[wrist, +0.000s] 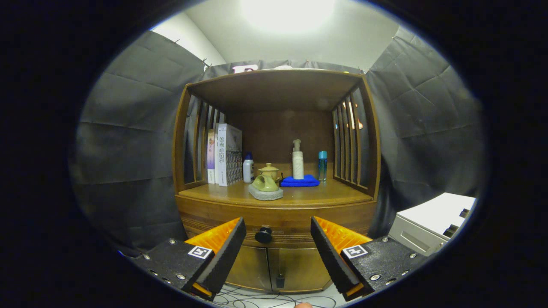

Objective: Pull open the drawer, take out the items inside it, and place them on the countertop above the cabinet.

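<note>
Your gripper [278, 229] spread wide, clear of the closed drawer [274, 222], its dark knob [263, 235] between your fingers; books [224, 155], bottles, blue cloth [299, 181] on the countertop [317, 196]

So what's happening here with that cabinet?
A person is holding a hand-held gripper up to a wooden cabinet. Its fingers are open, with the dark drawer knob just beyond them, between the two. The drawer is shut. On the countertop sit books, bottles, a teapot and a blue cloth.
</note>
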A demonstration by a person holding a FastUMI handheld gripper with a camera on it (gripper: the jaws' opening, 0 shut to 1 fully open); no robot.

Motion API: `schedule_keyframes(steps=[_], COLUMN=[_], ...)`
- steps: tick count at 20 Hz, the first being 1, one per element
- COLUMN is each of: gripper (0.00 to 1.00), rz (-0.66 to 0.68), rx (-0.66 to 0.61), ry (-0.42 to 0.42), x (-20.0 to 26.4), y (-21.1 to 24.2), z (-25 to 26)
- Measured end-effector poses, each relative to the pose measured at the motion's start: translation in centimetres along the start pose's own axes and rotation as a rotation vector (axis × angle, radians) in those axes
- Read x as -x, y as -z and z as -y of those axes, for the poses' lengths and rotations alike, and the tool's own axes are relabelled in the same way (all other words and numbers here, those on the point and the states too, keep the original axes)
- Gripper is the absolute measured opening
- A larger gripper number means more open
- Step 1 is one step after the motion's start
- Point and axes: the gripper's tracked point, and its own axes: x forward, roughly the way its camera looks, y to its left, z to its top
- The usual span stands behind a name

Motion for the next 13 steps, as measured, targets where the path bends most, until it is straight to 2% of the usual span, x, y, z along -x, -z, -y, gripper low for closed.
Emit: schedule_keyframes(steps=[3,13], gripper=[0.95,0.95], rz=[0.005,-0.003], rx=[0.009,-0.080], ry=[0.016,0.023], x=[0.9,1.9], y=[-0.3,-0.2], z=[1.0,1.2])
